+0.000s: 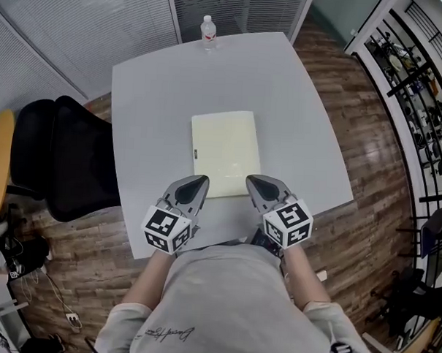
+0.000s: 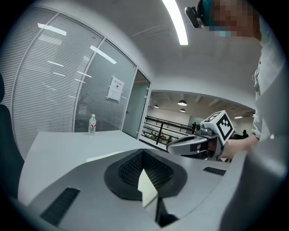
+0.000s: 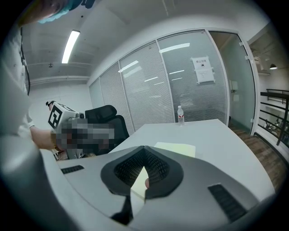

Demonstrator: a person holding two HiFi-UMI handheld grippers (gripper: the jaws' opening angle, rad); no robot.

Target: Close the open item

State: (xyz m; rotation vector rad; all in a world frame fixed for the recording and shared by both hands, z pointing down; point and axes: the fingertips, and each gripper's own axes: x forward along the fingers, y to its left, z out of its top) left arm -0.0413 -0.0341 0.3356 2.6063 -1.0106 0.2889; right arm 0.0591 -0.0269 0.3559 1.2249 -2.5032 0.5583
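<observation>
A glass-walled office with slatted blinds and a wood floor holds a smooth grey desk (image 1: 297, 102) with rounded corners. A black padded chair (image 1: 68, 158) stands at its left edge. A flat, matte, pale yellow folder (image 1: 224, 147) lies mid-desk toward the near edge. Left gripper (image 1: 195, 184) and right gripper (image 1: 256, 184) point forward over its near corners, jaws drawn together on nothing. A clear bottle (image 1: 207, 31) stands at the far edge, with bare desk all round.

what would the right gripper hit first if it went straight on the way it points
Most likely the folder: the right gripper points at its near right corner. Height is unclear, so it might pass above it.
</observation>
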